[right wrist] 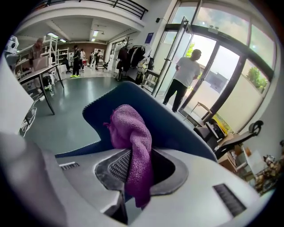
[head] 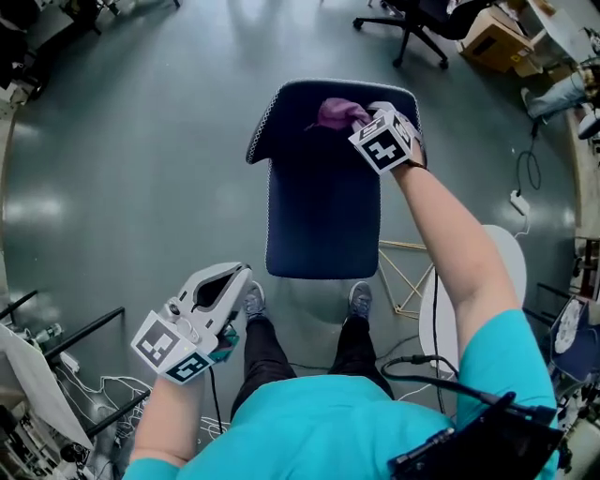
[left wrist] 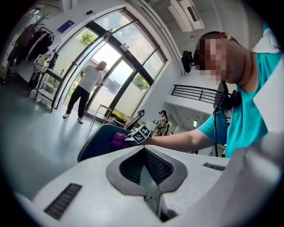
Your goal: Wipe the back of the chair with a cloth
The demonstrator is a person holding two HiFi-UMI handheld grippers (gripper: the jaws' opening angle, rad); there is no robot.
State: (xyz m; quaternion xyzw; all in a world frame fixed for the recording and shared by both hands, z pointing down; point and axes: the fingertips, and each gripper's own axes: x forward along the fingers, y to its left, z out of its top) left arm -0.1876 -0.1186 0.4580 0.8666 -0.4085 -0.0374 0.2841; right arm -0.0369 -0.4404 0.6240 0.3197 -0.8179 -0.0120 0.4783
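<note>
purple cloth (right wrist: 132,133) clamped in right hand-held gripper (right wrist: 137,172), seemingly against chair (right wrist: 173,126).

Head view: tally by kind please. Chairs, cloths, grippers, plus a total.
Chairs: 2 (blue chair, black office chair)
Cloths: 1 (purple cloth, held by the right gripper)
Grippers: 2 (right gripper, left gripper)
Total: 5

cloth (head: 336,113) lies against the chair back (head: 292,127), in the right tool (head: 366,120).
</note>
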